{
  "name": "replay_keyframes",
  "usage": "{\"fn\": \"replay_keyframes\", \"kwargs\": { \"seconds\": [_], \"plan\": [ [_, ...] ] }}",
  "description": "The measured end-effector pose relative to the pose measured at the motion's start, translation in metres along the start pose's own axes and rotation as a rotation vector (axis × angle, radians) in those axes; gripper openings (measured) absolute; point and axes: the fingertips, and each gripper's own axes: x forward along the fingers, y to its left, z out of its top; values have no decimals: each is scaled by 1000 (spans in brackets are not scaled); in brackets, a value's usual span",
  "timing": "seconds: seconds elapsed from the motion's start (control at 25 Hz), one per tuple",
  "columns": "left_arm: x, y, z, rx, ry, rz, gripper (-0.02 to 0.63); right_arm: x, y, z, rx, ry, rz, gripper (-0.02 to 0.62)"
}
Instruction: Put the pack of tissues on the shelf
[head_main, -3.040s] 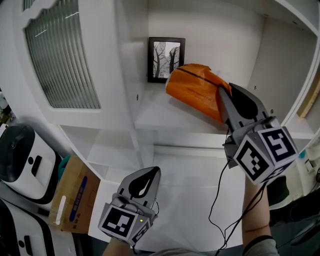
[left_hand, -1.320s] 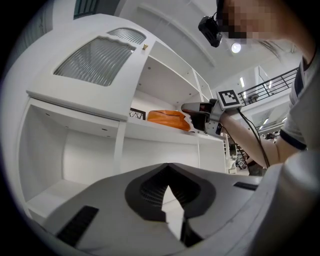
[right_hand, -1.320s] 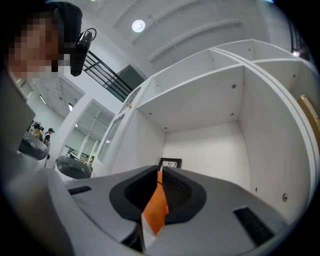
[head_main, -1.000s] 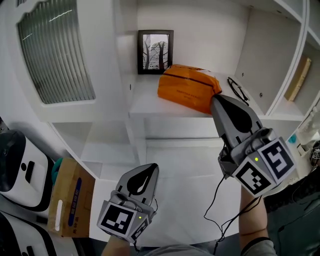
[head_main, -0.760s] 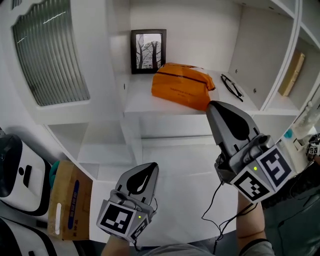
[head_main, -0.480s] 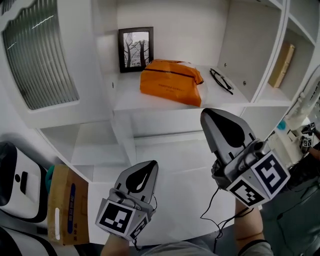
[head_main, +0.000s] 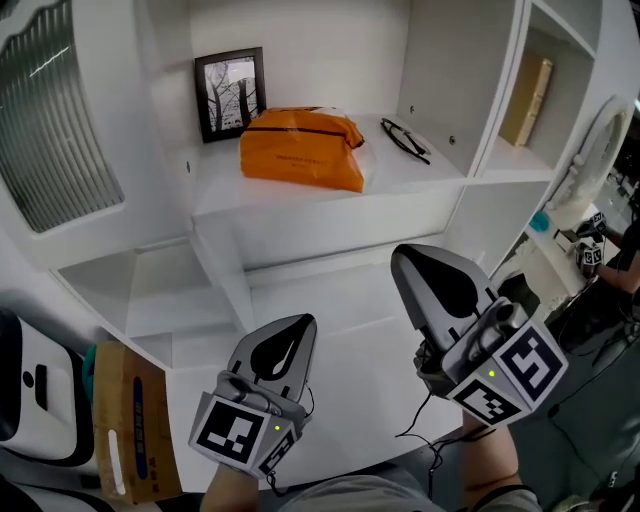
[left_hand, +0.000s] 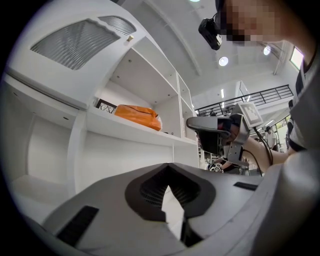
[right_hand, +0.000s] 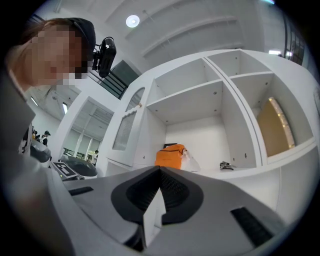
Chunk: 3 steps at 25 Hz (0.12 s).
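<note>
Pack of tissues (head_main: 303, 150) sat on the shelf (head_main: 410, 185) at my 12 o'clock, picture frame (head_main: 231, 92) at its 10. Left gripper (head_main: 302, 323) and right gripper (head_main: 401, 256) were both closed, empty. Looked done to me; next I'd just keep clear.

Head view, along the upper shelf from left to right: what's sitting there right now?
On the shelf: black-framed picture → orange plastic pack of tissues → black eyeglasses → tan flat board, leaning in the next compartment.
</note>
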Motion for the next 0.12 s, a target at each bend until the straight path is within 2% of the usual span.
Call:
{"fn": "replay_keyframes", "kwargs": {
  "seconds": [0.12],
  "plan": [
    [1,-6,1,-1,1,-18,25,-10,2,-8,12,15,-12,-5]
  ]
}}
